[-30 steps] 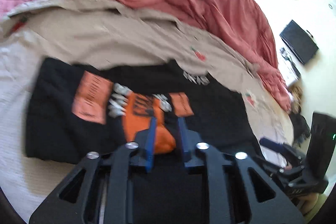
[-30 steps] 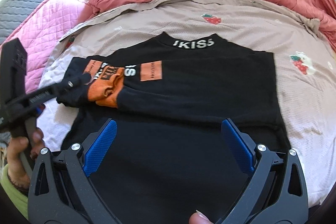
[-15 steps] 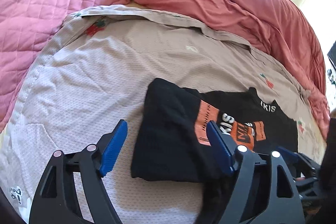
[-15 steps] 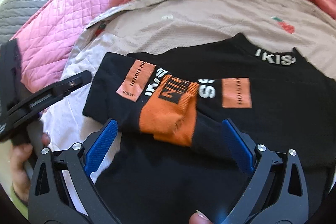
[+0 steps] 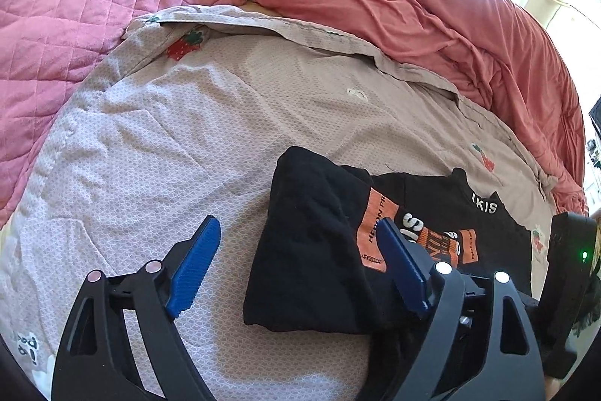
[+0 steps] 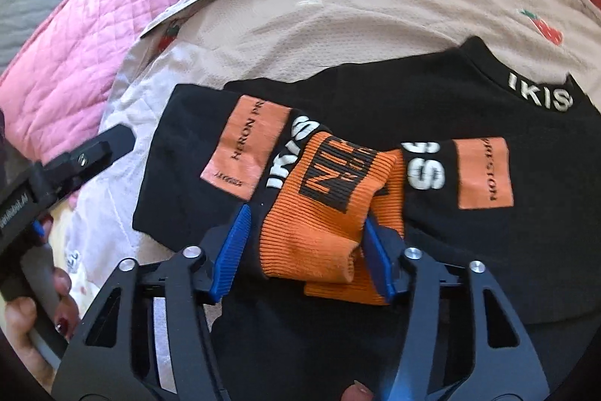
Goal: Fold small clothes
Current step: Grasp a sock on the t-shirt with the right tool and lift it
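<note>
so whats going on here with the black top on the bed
A person is folding a black top on a bed, a hand-held gripper in each hand. Both sleeves are folded in so the orange cuffs overlap mid-chest. The right hand-held gripper has its blue fingers on either side of the cuffs, with a gap still visible on the left side. The left hand-held gripper is open, holding nothing, at the top's folded left edge.

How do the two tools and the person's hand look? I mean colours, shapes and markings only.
Both the left tool and the right tool have black, angular frames with triangular cut-outs, silver round pivot bolts, and blue ribbed finger pads. In the right wrist view, white lettering, too blurred to read, runs along the left tool's side. The left hand has dark red nail polish.
</note>
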The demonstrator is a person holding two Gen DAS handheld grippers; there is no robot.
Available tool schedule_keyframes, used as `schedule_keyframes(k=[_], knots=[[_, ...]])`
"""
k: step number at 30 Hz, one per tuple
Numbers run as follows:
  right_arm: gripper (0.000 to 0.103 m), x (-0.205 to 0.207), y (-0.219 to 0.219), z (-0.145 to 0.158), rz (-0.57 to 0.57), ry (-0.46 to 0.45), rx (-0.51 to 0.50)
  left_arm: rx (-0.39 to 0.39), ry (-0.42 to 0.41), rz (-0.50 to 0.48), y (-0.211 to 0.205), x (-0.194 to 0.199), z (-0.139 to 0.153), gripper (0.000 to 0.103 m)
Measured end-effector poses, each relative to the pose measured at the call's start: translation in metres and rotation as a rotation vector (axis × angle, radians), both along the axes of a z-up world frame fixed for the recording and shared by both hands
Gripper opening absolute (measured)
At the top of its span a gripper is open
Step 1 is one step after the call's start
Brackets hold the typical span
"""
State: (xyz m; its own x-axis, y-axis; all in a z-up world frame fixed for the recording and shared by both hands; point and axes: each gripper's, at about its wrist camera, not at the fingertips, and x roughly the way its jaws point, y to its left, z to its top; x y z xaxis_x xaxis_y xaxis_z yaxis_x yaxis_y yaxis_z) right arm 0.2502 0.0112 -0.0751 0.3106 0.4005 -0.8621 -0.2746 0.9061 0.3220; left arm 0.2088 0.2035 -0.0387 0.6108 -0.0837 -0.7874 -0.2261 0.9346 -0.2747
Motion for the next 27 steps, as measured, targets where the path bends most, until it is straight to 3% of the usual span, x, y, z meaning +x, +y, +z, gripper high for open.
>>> schedule_keyframes(k=[3,4,6,11,18,22,27], knots=[[0.040,-0.002,0.001,0.003,-0.006,-0.026,-0.009,0.003,-0.007,0.001,0.000,0.000,0.001,0.084],[0.025,-0.002,-0.001,0.004,-0.013,-0.038,0.002,0.004,-0.015,0.005,0.000,0.000,0.002,0.084],[0.008,-0.003,-0.008,0.010,-0.035,-0.071,0.000,0.003,-0.030,0.011,0.001,-0.001,0.005,0.084],[0.006,0.004,-0.021,0.012,-0.039,-0.037,0.032,-0.002,-0.044,0.031,0.005,-0.003,0.006,0.084],[0.004,-0.005,-0.035,0.050,-0.035,-0.141,0.046,-0.006,-0.063,0.002,0.001,-0.002,0.008,0.084],[0.004,-0.004,-0.070,0.079,-0.070,-0.213,0.024,0.002,-0.125,-0.043,-0.010,-0.006,0.019,0.084],[0.004,-0.004,-0.138,0.099,-0.162,-0.266,-0.085,0.021,-0.179,-0.085,-0.030,-0.009,0.026,0.084]])
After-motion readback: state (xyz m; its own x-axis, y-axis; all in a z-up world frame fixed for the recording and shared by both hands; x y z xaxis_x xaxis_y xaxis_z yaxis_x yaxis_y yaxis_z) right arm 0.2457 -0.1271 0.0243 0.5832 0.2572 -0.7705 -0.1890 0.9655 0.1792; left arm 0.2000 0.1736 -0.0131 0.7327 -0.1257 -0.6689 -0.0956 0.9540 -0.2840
